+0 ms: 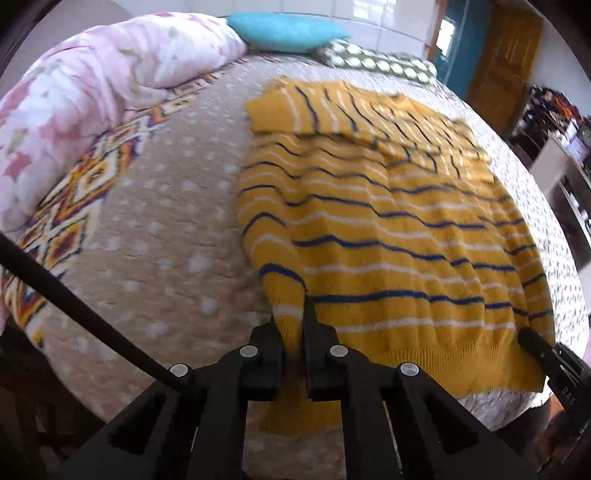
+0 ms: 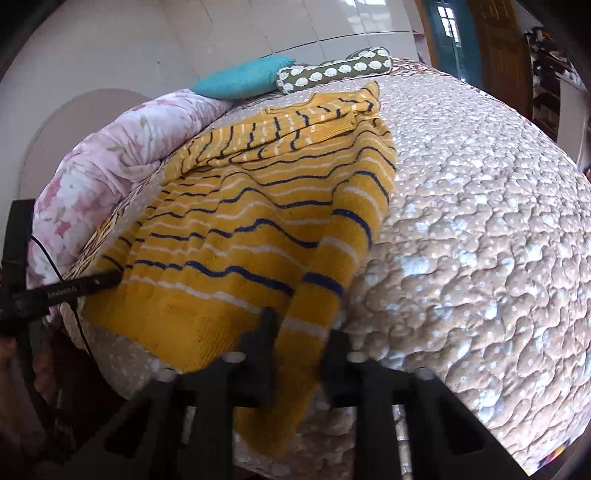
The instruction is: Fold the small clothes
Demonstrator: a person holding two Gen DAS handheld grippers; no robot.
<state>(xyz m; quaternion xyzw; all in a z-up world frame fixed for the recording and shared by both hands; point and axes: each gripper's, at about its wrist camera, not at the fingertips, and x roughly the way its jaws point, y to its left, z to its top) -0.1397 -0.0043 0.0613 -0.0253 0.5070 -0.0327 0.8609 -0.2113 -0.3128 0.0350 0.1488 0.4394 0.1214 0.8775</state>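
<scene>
A mustard-yellow sweater [image 1: 406, 229] [image 2: 221, 221] with navy and white stripes lies flat on the bed, its top part folded over. My left gripper [image 1: 295, 332] is shut on the sleeve along the sweater's left edge, near the cuff; the right wrist view catches it [image 2: 114, 277] at that same side of the hem. My right gripper [image 2: 299, 339] is shut on the other sleeve, which fills the gap between its blurred fingers. In the left wrist view it [image 1: 532, 339] appears at the hem's right corner. Both cuffs hang over the bed's near edge.
The bed has a beige quilted cover [image 1: 166, 240] [image 2: 480, 221] with white dots. A pink floral duvet [image 1: 92, 81] is bunched along the left. A teal pillow [image 1: 284, 31] and a dotted green bolster [image 1: 376, 62] lie at the head. Cluttered shelves [image 1: 561, 147] stand at right.
</scene>
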